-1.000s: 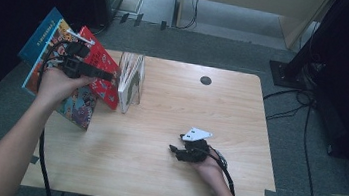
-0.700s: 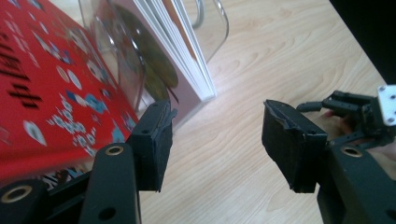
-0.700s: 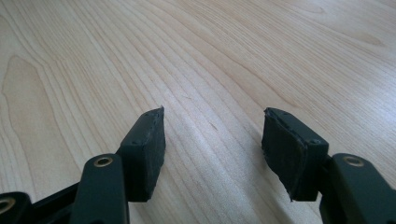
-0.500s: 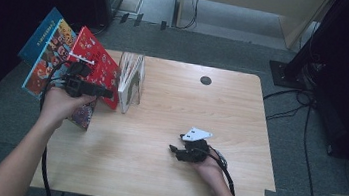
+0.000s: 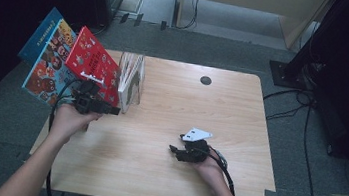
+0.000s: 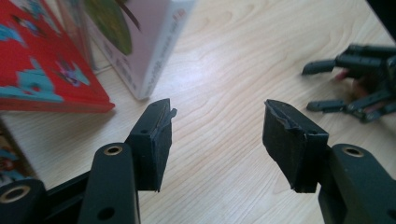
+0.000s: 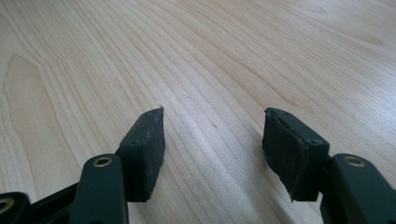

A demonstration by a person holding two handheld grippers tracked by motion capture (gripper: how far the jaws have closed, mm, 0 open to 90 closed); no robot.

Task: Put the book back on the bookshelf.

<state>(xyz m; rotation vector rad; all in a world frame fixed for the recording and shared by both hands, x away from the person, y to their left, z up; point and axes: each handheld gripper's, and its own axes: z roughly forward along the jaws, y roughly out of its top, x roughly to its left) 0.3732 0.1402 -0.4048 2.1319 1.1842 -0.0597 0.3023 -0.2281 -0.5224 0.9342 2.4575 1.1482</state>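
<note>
My left gripper (image 5: pixel 110 111) hangs wide and empty with the red book (image 5: pixel 93 65) leaning just beyond its left jaw against the clear stand (image 5: pixel 132 80), so I'd approach its lower edge squarely, right gripper (image 5: pixel 176 151) idle, also wide.

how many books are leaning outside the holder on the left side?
2: a red book leaning against the clear book holder, and a blue-edged book leaning behind it, farther left at the table edge. More thin ones stand inside the holder; a third may be hidden.
</note>
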